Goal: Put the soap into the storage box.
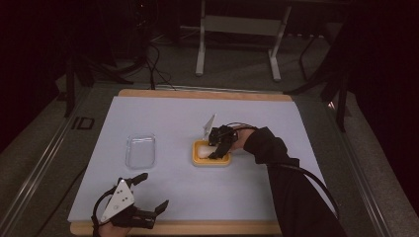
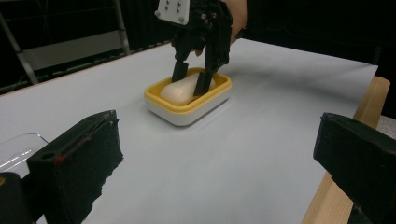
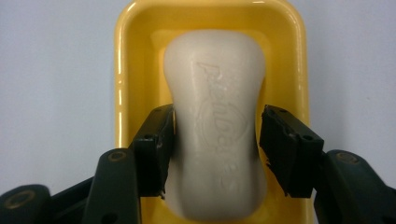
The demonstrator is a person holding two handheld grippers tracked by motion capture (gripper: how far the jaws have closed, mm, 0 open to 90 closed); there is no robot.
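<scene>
A pale bar of soap (image 3: 215,93) lies lengthwise in a yellow soap dish (image 3: 119,70) with a white base, right of the table's middle (image 1: 211,163). My right gripper (image 3: 215,149) reaches down into the dish from the right side of the table. Its jaws hold the soap's narrow waist on both sides, and the soap rests in the dish. In the left gripper view the dish (image 2: 187,114), the soap (image 2: 180,88) and the right gripper (image 2: 190,84) show ahead. My left gripper (image 1: 155,189) hovers wide open near the front left edge, holding nothing.
A clear plastic tray (image 1: 140,150) lies on the white sheet left of the dish, and its corner shows in the left gripper view (image 2: 18,147). The wooden table edge (image 1: 197,228) runs along the front. A metal stand (image 1: 237,24) is on the floor beyond the table.
</scene>
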